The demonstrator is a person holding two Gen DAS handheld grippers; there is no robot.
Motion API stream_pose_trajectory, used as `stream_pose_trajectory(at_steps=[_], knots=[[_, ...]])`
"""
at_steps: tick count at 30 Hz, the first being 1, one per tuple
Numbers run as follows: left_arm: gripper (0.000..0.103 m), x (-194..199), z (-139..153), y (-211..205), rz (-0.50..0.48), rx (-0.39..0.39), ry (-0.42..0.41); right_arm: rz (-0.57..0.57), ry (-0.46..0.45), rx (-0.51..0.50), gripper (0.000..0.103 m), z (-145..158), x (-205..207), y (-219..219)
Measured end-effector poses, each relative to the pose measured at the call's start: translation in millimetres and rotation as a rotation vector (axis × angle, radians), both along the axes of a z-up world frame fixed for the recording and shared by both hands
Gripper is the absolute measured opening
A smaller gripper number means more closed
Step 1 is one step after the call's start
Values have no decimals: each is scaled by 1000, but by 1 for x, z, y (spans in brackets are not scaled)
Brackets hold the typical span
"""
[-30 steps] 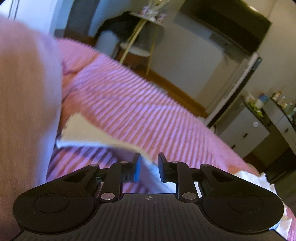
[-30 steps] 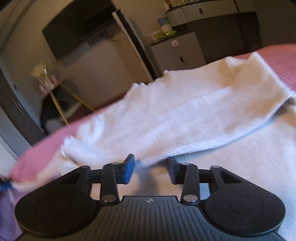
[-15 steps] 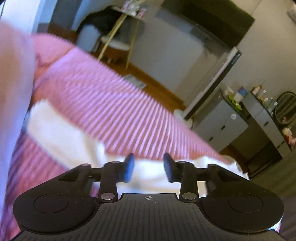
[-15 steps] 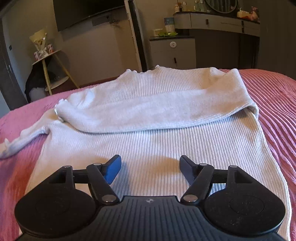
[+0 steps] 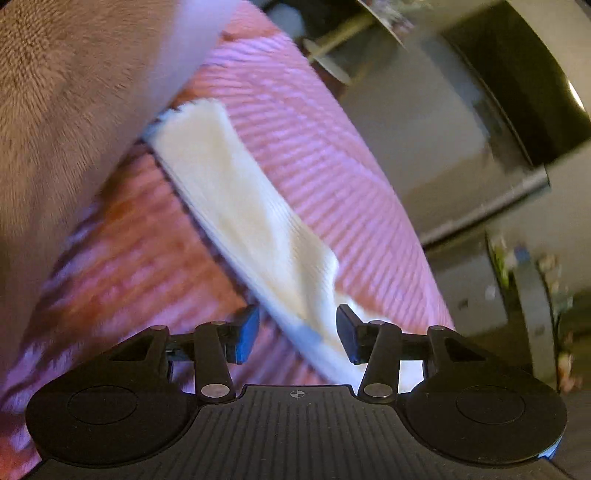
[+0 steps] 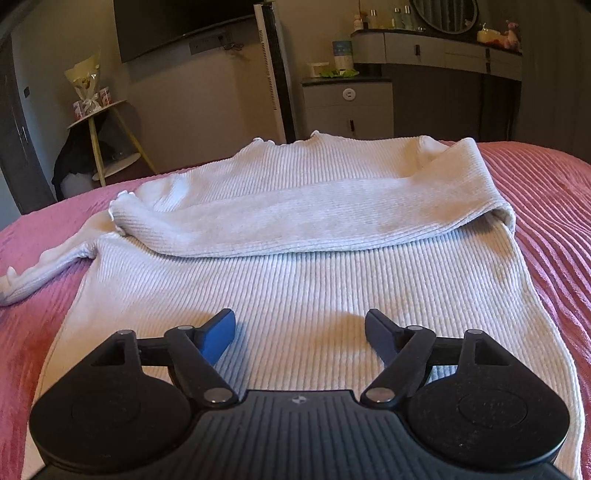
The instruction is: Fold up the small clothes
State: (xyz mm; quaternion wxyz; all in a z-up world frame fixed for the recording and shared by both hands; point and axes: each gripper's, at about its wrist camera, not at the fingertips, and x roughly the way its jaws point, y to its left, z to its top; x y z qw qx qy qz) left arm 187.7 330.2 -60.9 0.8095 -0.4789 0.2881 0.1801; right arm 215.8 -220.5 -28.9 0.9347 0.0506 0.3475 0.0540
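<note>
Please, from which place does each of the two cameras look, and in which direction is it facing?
Left wrist: sits on the left gripper, looks tilted along the outstretched sleeve on the pink bedspread; its open fingers show, and a blurred fuzzy shape at upper left that I cannot identify.
Right wrist: sits on the right gripper, low above the white ribbed sweater, facing the wall-mounted TV and vanity dresser; only its open fingers show.
Shared: the sweater, bedspread and side table.
</note>
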Motion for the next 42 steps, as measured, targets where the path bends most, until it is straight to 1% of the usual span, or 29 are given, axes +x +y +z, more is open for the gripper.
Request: stream_pose_trajectory(at_steps=[2,4,5,6,7,8,9,10,12,14,16,19,20,22,24,25,27,28,29,30,31,33,34,35,38,39,40,41,42], knots=[[46,3,-5,9,38,-15,-2,-2,-1,-8,79,0,0,2],[40,8,-5,13,58,-4,-9,-6,0,-11,79,0,-1,3],[29,9,-6,15,64,2,-9,-9,0,-10,79,0,-1,3],[13,11,-5,16,67,7,-9,-11,0,-10,79,0,-1,3],[9,12,-4,17,70,18,-6,-12,0,-10,79,0,-1,3],[10,12,-1,17,71,33,-6,-13,0,-8,79,0,-1,4],[9,11,4,14,65,57,-21,-13,-1,-7,79,1,-1,3],[9,11,13,8,45,102,-46,-15,-3,-2,79,1,-2,2],[8,13,37,-9,-11,219,-90,-24,-7,20,79,2,-2,-1],[8,17,68,-33,-85,310,-165,-35,-10,48,79,2,-2,-5],[8,23,102,-64,-177,390,-259,-42,-12,67,79,3,-2,-8],[8,35,142,-126,-354,493,-375,-60,-19,96,79,5,-2,-14],[8,39,152,-151,-419,520,-408,-69,-24,108,79,6,-2,-16],[9,48,158,-197,-532,554,-447,-93,-31,135,79,8,-2,-24],[9,56,154,-243,-631,577,-457,-123,-38,169,79,9,-3,-36],[9,60,146,-267,-677,585,-445,-137,-40,183,79,9,-3,-41],[11,68,126,-306,-753,597,-396,-163,-45,218,79,7,-4,-52],[13,72,113,-323,-784,610,-362,-173,-44,231,79,6,-3,-57],[21,75,100,-336,-807,622,-323,-183,-42,246,79,5,-3,-61],[34,77,87,-344,-816,629,-283,-194,-40,264,79,3,-2,-67],[39,77,75,-348,-814,625,-245,-201,-44,277,79,3,-2,-70],[50,67,59,-343,-785,556,-227,-214,-56,300,79,2,-1,-77],[53,59,52,-336,-756,521,-215,-216,-59,308,79,1,-1,-80],[56,53,46,-328,-717,508,-194,-215,-61,319,79,1,-1,-82],[59,44,23,-299,-599,540,-133,-186,-61,345,79,-1,0,-80],[60,37,16,-295,-578,558,-119,-162,-61,340,79,-1,0,-75],[60,39,11,-288,-568,578,-92,-142,-64,329,79,1,-1,-70],[60,44,8,-280,-563,579,-64,-117,-72,310,79,4,-1,-64],[60,50,6,-272,-547,560,-48,-81,-86,276,79,7,0,-54]])
